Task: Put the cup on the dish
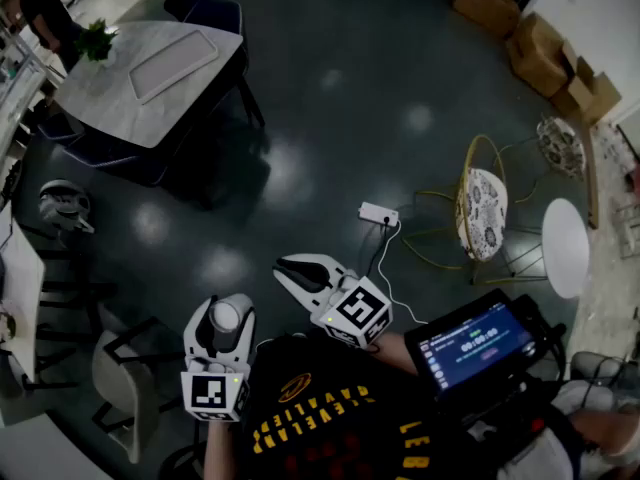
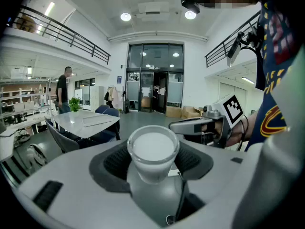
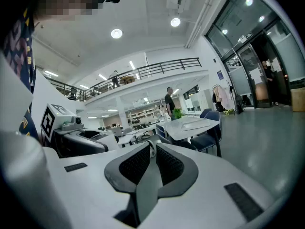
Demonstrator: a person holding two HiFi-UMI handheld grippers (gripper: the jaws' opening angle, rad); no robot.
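Observation:
A small pale cup stands upright between the dark pads of my left gripper, which is shut on it. In the head view the cup shows from above, held in the left gripper close in front of the person's body and over the dark floor. My right gripper hangs a little to the right and ahead, jaws together with nothing between them. In its own view the right gripper has its pads meeting at the tips. A flat rectangular dish lies on the white table far off at the upper left.
Dark chairs surround that table, and a green plant stands on it beside a person. A power strip with cable lies on the floor. To the right stand a wire chair, a round white table and cardboard boxes.

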